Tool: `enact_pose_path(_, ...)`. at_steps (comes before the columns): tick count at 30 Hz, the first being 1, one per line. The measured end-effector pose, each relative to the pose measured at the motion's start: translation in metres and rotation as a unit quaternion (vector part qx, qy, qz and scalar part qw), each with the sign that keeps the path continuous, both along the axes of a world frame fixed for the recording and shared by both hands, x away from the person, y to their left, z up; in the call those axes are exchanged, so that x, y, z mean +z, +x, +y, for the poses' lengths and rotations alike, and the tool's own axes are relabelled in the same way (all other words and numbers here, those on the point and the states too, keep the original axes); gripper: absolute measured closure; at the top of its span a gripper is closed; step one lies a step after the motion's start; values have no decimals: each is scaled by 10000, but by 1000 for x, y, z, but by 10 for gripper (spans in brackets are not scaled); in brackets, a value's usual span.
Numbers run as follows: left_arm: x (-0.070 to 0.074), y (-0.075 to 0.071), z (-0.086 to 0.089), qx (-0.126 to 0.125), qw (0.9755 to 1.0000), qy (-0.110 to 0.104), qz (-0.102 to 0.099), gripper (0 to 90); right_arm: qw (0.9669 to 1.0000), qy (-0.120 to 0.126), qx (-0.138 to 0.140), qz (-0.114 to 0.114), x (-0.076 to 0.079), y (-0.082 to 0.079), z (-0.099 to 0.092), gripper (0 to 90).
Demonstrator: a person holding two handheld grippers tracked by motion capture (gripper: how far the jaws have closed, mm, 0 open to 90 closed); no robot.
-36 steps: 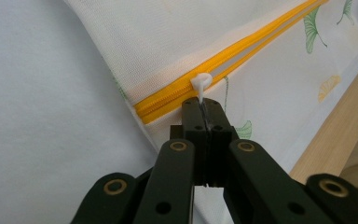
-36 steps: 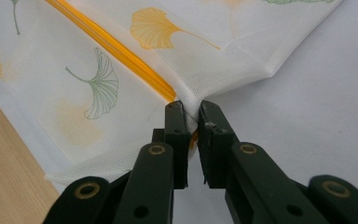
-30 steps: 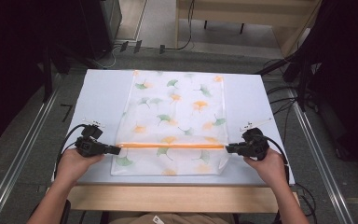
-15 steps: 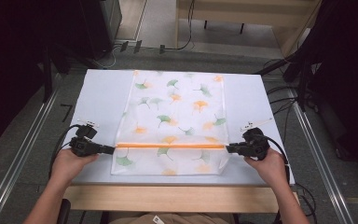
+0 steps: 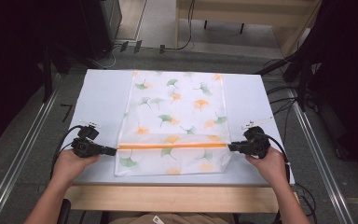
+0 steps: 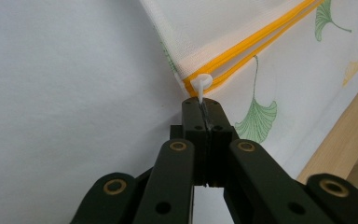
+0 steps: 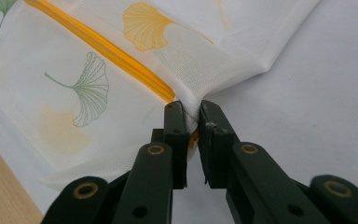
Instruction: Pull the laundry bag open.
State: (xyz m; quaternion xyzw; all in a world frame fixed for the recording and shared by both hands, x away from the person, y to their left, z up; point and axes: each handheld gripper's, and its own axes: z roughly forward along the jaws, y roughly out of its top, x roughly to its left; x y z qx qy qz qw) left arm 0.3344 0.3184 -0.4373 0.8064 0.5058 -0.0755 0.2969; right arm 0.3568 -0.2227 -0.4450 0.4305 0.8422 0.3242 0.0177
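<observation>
A white mesh bag point(image 5: 177, 112) printed with green and orange ginkgo leaves lies flat on the white table point(image 5: 102, 93). An orange zipper point(image 5: 172, 145) runs across the bag near its front edge. At the zipper's left end, my left gripper point(image 5: 114, 150) is shut on the small white zipper pull point(image 6: 199, 84), and the jaws meet tightly in the left gripper view point(image 6: 201, 101). My right gripper point(image 5: 230, 147) pinches the bag's fabric at the zipper's right end point(image 7: 192, 109), where the mesh point(image 7: 191, 56) bunches between the jaws.
A wooden strip point(image 5: 177, 198) borders the table's front edge. Metal rails point(image 5: 23, 154) run along both sides on the floor. Cables point(image 5: 284, 93) lie right of the table, and dark equipment point(image 5: 93, 23) stands behind it.
My left gripper has shifted slightly left with the zipper pull, and it stays at the bag's left edge. The right gripper has held still.
</observation>
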Motion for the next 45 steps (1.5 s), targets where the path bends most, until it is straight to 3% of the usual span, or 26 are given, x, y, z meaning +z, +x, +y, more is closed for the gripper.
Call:
enact_pose_path(6,-3,2,-4,2,10000,27,33,900,9998,31,31,173,-5,3,-2,814)
enact_pose_path(11,-3,2,-4,-76,9999,82,36,900,9999,-7,45,143,-5,2,-2,772)
enact_pose_path(15,-3,1,-3,-47,10000,-55,22,891,9999,38,15,104,-4,0,-4,724)
enact_pose_path(20,0,-1,-4,-34,9998,-135,-140,822,9998,148,-10,-97,-2,-1,-6,627)
enact_pose_path(23,1,-2,-2,38,9996,-117,-256,729,9997,241,-31,-100,-2,-1,-7,598)
enact_pose_path(25,2,-1,0,116,9994,-220,-252,673,9994,322,-14,-106,-2,-1,-6,574)
enact_pose_path(30,5,-1,3,208,9981,-227,-534,541,9989,395,-19,-253,-2,-1,-5,469)
enact_pose_path(36,9,-4,5,224,9936,-231,-1084,416,9978,498,-126,-415,-1,1,-9,408)
enact_pose_path(45,11,-5,12,312,9901,-152,-1362,365,9961,531,-329,-628,0,1,-18,367)
